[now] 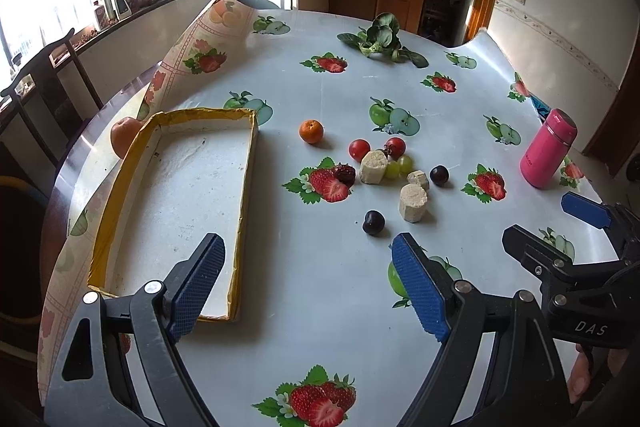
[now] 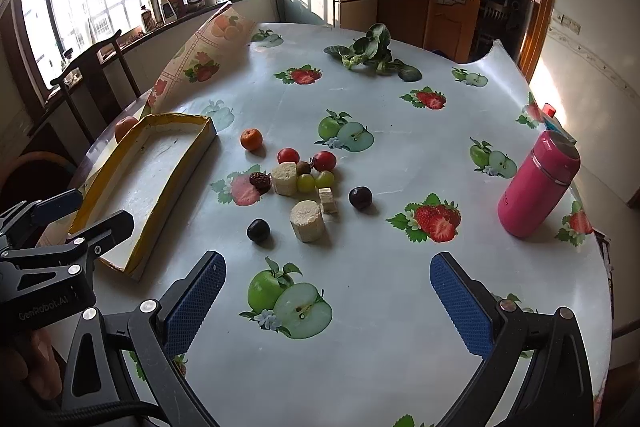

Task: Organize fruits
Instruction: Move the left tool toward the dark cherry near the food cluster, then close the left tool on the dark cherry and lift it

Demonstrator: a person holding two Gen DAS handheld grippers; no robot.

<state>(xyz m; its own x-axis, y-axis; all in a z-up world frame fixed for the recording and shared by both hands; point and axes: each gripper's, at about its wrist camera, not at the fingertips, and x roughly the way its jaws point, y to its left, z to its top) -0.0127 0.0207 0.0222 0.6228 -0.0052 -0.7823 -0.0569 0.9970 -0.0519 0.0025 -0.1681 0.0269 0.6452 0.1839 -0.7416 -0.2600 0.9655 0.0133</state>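
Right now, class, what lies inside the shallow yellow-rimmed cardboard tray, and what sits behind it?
The yellow-rimmed cardboard tray holds no fruit, only its bare white floor. Behind its far left corner sits a round orange-red fruit, its lower part hidden by the rim.

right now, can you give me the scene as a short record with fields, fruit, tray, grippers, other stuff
tray: yellow-rimmed tray, nothing in it, on the table's left side
loose fruit: orange, two cherry tomatoes, green grapes, two dark plums, red date
behind tray: peach
non-fruit: three pale blocks, leafy greens, pink bottle
left gripper: open, holding nothing
right gripper: open, holding nothing
progress: no fruit in tray yet
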